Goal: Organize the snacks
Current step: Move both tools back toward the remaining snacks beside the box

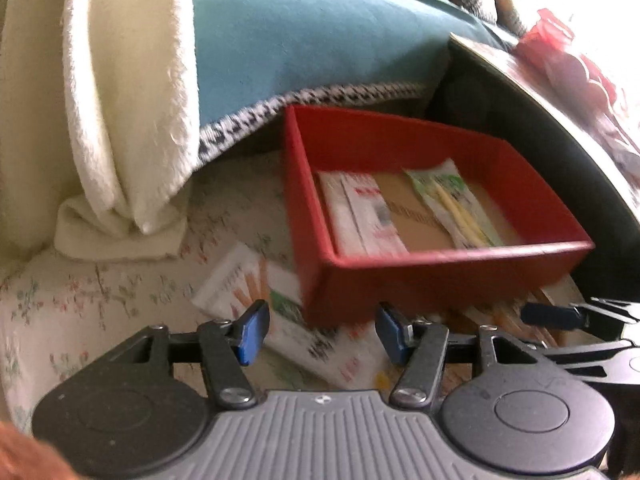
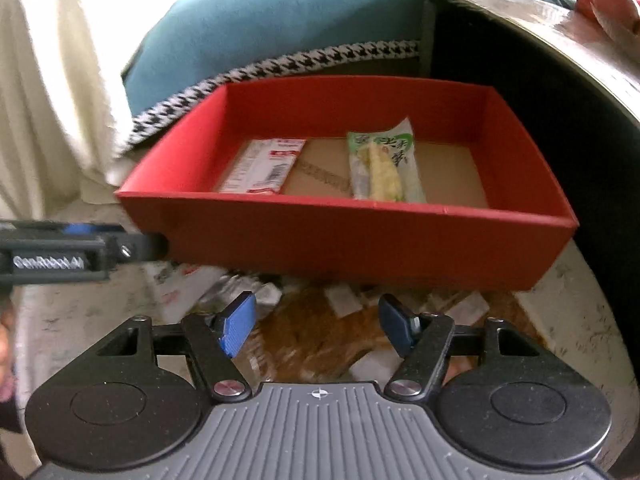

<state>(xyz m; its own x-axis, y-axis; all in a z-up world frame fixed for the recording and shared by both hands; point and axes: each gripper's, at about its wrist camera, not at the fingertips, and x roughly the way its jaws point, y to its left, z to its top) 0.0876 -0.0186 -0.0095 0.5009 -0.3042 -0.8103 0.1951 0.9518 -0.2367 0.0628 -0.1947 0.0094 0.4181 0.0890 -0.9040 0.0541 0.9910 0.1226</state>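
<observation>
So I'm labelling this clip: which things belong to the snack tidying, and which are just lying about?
Job:
red box
white-and-red packet and green packet inside it
loose snack packets in front of it
white carton

Lying about:
teal blanket
cream towel

Your left gripper (image 1: 320, 334) has blue ribbed pads on black arms pinned with silver screws, two round black housings and a grey ribbed plate with a small crosshair mark, all along the bottom of the frame. Your right gripper (image 2: 318, 326) is built the same. At the middle left of the right view, white lettering runs along the other tool's black side.
</observation>
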